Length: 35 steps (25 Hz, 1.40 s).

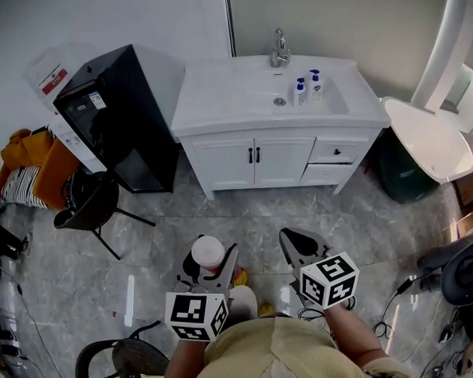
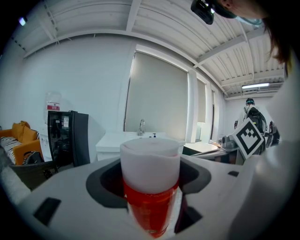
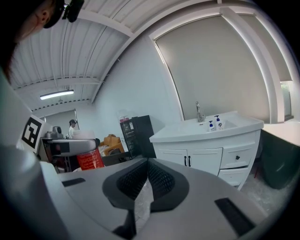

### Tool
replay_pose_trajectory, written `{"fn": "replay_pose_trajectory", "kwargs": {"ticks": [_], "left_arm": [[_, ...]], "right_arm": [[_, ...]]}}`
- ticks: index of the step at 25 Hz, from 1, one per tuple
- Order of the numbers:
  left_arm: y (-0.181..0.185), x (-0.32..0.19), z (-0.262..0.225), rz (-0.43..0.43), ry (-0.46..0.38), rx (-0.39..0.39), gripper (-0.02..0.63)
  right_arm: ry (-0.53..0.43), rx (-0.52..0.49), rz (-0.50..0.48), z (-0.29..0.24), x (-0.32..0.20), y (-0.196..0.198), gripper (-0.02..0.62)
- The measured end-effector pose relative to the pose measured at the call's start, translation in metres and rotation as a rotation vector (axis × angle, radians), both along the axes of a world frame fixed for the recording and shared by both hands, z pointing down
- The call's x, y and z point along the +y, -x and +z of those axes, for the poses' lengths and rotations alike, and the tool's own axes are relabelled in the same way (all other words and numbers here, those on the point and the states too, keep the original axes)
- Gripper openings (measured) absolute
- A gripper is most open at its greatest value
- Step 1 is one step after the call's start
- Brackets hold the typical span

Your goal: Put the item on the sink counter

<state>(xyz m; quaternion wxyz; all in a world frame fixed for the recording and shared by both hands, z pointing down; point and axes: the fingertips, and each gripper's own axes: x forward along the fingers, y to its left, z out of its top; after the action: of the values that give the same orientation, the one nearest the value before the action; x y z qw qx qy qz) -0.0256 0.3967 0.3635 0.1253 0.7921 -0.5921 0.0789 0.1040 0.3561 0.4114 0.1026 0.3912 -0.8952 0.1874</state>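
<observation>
Near me, above the grey floor [image 1: 220, 222], the left tool [image 1: 209, 270] pinches a red bottle with a white cap [image 1: 208, 251]. In the left gripper view the jaws seem to bite the red body just under the cap, though the wide lens makes the exact contact hard to judge. The right tool [image 1: 294, 241] is pressed together with nothing between its jaws.

The sink worktop [image 1: 217, 91] lies well apart, on the far side, so I judge the whole carry is yet to be done. A loose grip on a smooth body could let the bottle slide out over the floor on the way. At the far end, two pump bottles [image 1: 307, 88] stand by the basin on the right; coming in there risks knocking them, or setting the bottle on the sloped basin edge so it tips. The bare left part of the worktop looks safer to me.
</observation>
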Motion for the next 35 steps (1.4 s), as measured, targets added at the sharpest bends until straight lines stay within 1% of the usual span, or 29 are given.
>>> {"fn": "replay_pose_trajectory", "kwargs": {"ticks": [9,15,23,35], "left_arm": [[0.015,-0.054,0.002,0.056,0.005,-0.001,0.321],[0.029,-0.087,0.001,0.084,0.007,-0.003,0.321],[0.055,-0.122,0.001,0.1,0.01,0.001,0.321],[0.086,-0.166,0.003,0.147,0.025,0.002,0.321]], "right_arm": [[0.002,0.033,0.01,-0.001,-0.046,0.021,0.025],[0.014,0.045,0.036,0.001,-0.077,0.034,0.026],[0.024,0.064,0.045,0.001,-0.109,0.059,0.025],[0.046,0.087,0.064,0.003,-0.15,0.092,0.026]]}}
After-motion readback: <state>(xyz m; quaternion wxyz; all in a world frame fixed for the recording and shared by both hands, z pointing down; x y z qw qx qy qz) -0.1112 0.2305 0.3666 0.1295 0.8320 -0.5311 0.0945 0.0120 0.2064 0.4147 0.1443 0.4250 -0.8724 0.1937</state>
